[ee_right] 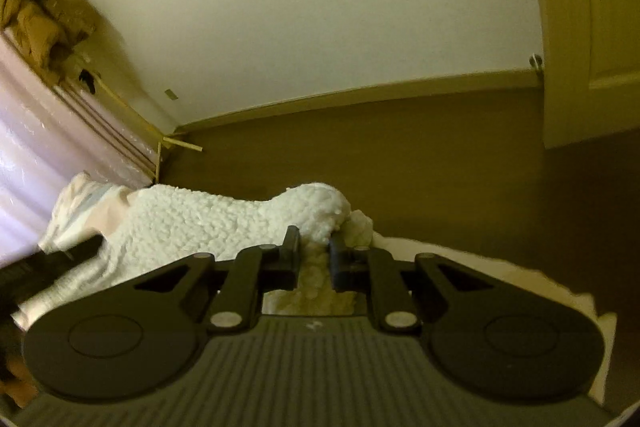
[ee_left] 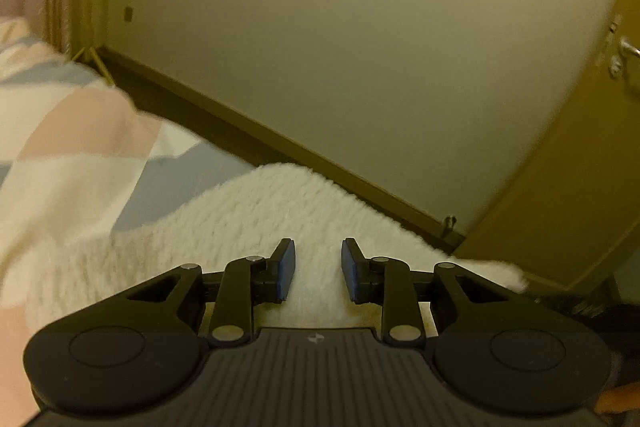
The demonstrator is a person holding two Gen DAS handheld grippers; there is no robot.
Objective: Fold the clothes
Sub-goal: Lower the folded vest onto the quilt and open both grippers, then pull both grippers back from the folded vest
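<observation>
So we've got the fleece (ee_left: 248, 223) spread over the bed (ee_left: 76, 131), a white fluffy thing lying on that pink, blue and white patterned cover. In the left wrist view it runs right up to the bed's far edge, with the floor and skirting board just past it.

Left gripper (ee_left: 318, 269) is over the fleece with its jaws a little apart. We can see white fabric through the gap, but the blue pads (ee_left: 287, 269) don't look like they're pressing on anything, so we'd call it narrow and empty.

Right gripper (ee_right: 314, 261) is a different story. Its jaws are nearly together and a bunched bit of fleece (ee_right: 224, 223) sits squeezed between them, with a lump of it humped up just beyond the tips. That's near the bed's edge too, floor (ee_right: 400, 155) right behind.

Over on the left of that view there's a brown coat (ee_right: 44, 23) piled on top of something pink against the wall.
</observation>
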